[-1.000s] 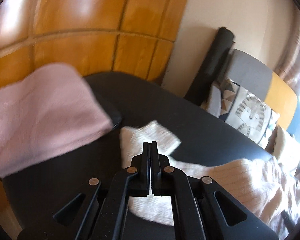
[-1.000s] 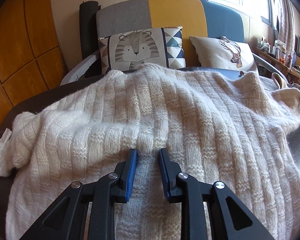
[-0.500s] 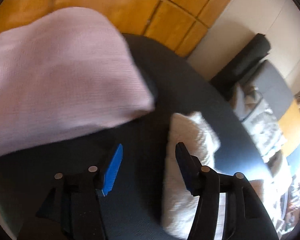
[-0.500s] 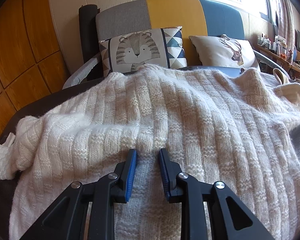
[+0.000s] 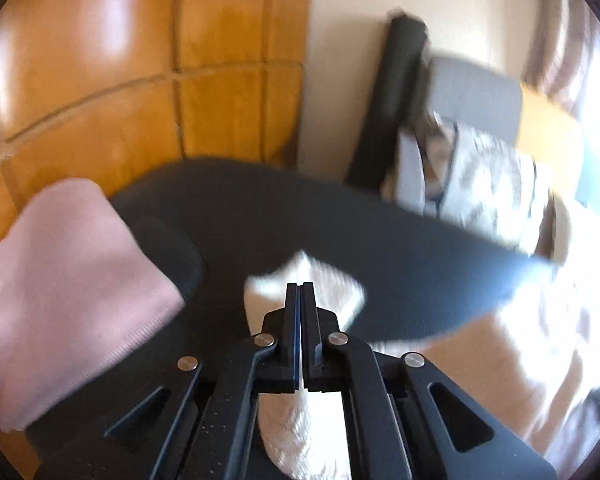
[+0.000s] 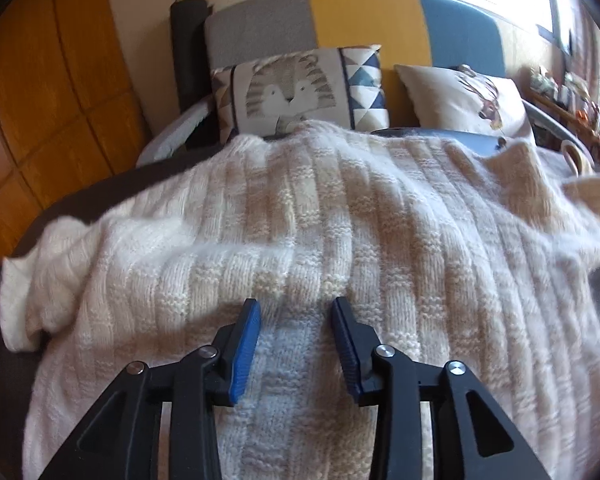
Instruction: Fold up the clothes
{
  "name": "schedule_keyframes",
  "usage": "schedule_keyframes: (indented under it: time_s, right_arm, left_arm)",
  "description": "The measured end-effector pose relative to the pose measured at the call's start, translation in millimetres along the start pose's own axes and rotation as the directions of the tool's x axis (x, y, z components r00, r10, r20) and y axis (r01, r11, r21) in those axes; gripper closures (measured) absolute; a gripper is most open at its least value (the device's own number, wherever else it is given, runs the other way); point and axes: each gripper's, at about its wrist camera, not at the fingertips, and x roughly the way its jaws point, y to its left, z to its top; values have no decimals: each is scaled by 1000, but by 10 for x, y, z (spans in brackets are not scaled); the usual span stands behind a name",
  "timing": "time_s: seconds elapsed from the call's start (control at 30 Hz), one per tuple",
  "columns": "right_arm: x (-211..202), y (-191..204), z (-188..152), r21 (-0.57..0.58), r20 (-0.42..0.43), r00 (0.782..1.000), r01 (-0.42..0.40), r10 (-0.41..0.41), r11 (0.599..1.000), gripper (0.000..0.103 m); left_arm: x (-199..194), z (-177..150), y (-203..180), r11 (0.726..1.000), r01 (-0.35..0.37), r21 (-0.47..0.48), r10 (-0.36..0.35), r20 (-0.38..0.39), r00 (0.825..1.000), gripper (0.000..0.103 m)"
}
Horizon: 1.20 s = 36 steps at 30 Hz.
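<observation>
Cream knitted sweater (image 6: 340, 240) spread flat on dark tabletop (image 5: 260, 208). Left gripper (image 5: 301, 292) closed over sweater sleeve (image 5: 332, 280), pinch not clear. Right gripper (image 6: 296, 312) opening above sweater, nothing gripped. Pink cloth (image 5: 60, 288) folded beside. No readable writing.

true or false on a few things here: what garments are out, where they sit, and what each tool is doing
1. The cream knit sweater lies spread on the dark surface. True.
2. The right tool is clamped shut on the sweater. False: its jaws are opening, with knit between them.
3. The left tool has its jaws together. True.
4. The pink garment lies on top of the sweater. False: it sits apart, to the left.
5. A lion-print cushion stands behind the sweater. True.
</observation>
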Motion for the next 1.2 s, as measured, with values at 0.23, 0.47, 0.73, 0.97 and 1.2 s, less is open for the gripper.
schedule_keyframes:
  time_s: [0.23, 0.47, 0.73, 0.97, 1.2]
  right_arm:
    - [-317, 109, 318, 32, 95, 987, -131, 127, 991, 70]
    - [86, 208, 78, -34, 1, 1000, -8, 8, 999, 69]
    - [70, 303, 210, -79, -35, 999, -42, 40, 996, 75]
    - [228, 453, 867, -121, -43, 991, -131, 127, 984, 76]
    - [819, 591, 778, -196, -83, 996, -47, 31, 979, 77]
  left_arm:
    - [43, 64, 437, 996, -32, -88, 25, -76, 997, 101]
    - [556, -424, 639, 990, -61, -131, 17, -313, 949, 81]
    - [592, -503, 325, 992, -8, -125, -21, -226, 974, 53]
    - [620, -505, 163, 999, 4, -43, -14, -223, 975, 31]
    - [541, -491, 338, 995, 55, -86, -73, -216, 974, 29]
